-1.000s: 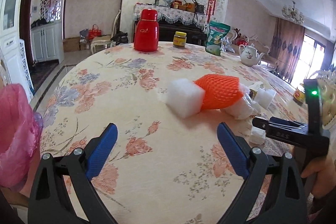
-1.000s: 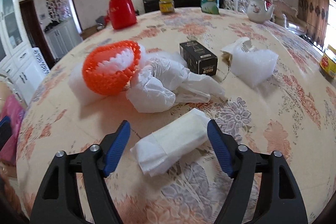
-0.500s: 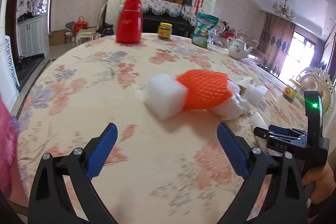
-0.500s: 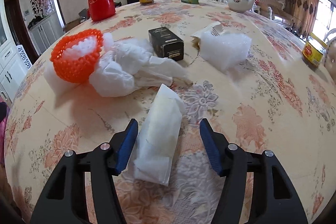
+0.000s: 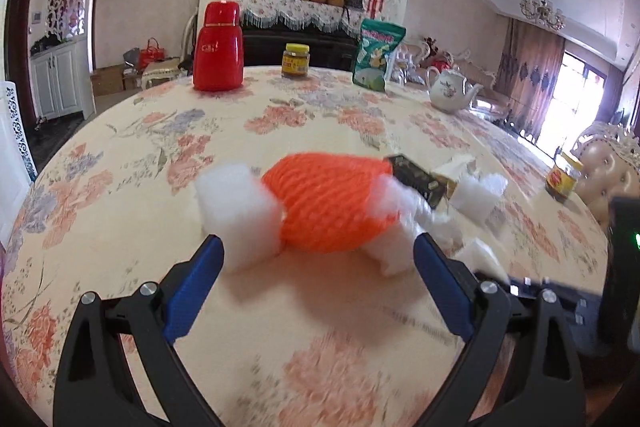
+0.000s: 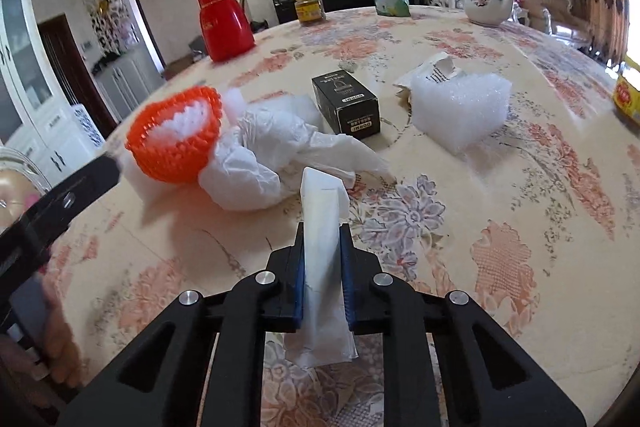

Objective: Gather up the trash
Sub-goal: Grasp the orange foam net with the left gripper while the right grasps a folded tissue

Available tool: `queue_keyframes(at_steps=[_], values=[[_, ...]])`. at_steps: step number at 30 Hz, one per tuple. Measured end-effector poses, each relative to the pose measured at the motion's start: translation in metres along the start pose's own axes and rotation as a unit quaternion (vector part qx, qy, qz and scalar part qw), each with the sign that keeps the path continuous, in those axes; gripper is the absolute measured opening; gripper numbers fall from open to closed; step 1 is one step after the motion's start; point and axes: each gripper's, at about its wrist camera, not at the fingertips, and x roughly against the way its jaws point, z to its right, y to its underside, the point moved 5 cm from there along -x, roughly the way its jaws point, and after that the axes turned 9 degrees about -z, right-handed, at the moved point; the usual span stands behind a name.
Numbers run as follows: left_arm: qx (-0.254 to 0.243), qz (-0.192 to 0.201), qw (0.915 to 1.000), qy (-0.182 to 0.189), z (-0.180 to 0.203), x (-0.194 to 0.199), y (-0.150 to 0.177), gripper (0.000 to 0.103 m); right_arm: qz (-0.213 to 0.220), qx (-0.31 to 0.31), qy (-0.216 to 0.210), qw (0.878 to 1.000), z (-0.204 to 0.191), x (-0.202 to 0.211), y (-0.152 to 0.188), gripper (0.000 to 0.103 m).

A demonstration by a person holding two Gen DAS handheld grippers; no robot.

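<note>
The white paper packet (image 6: 324, 251) is pinched flat between the blue pads of the right claw (image 6: 323, 275), whose jaws have just been closing on it; its far end sticks up, apparently ready for lifting. Beyond lie crumpled white plastic (image 6: 264, 159), an orange foam net (image 5: 332, 203) and a white foam block (image 5: 240, 211). The left claw (image 5: 316, 259) stands open before these, likely lining up the next pickup on the floral tabletop (image 5: 140, 155).

worktop (image 6: 500, 211): floral cloth — matt, smooth
net sleeve (image 6: 176, 143): orange foam mesh — knobbly
block (image 6: 460, 111), right of the net sleeve: white foam, rough
flask (image 6: 224, 23): red, glossy
</note>
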Motion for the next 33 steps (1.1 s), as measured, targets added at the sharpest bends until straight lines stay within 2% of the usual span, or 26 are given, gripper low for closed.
queue_keyframes(at_steps=[2, 5, 9, 10, 11, 12, 14, 19, 25, 33], values=[[0.001, 0.008, 1.0, -0.002, 0.006, -0.005, -0.008, 0.093, 0.016, -0.005, 0.004, 1.0, 0.003, 0.006, -0.002, 0.016], [-0.005, 0.004, 1.0, -0.003, 0.017, -0.019, -0.016, 0.093, 0.046, -0.009, 0.031, 0.998, 0.008, 0.017, -0.006, 0.016], [-0.019, -0.002, 0.9997, -0.017, 0.03, -0.039, -0.018, 0.093, 0.066, -0.03, 0.024, 0.997, 0.016, 0.027, -0.009, 0.016], [-0.025, -0.005, 0.9994, -0.024, 0.033, -0.044, -0.018, 0.089, 0.068, -0.033, 0.022, 0.997, 0.017, 0.028, -0.01, 0.016], [-0.027, -0.006, 0.9993, -0.026, 0.034, -0.047, -0.017, 0.069, 0.069, -0.037, 0.018, 0.997, 0.018, 0.029, -0.01, 0.016], [-0.03, -0.01, 0.9991, -0.026, 0.035, -0.051, -0.016, 0.058, 0.069, -0.039, 0.013, 0.997, 0.019, 0.03, -0.01, 0.016], [-0.04, -0.021, 0.9987, -0.024, 0.037, -0.055, -0.014, 0.023, 0.071, -0.042, 0.009, 0.997, 0.02, 0.031, -0.01, 0.016], [-0.065, 0.005, 0.9977, -0.02, 0.042, -0.035, -0.002, 0.016, 0.069, -0.036, 0.003, 0.997, 0.018, 0.03, -0.01, 0.016], [-0.071, 0.027, 0.997, -0.014, 0.04, 0.001, 0.013, 0.016, 0.069, -0.022, 0.006, 0.997, 0.012, 0.028, -0.01, 0.016], [-0.064, 0.032, 0.9973, -0.018, 0.019, 0.033, 0.034, 0.016, 0.072, 0.01, 0.006, 0.997, -0.001, 0.027, -0.007, 0.016]])
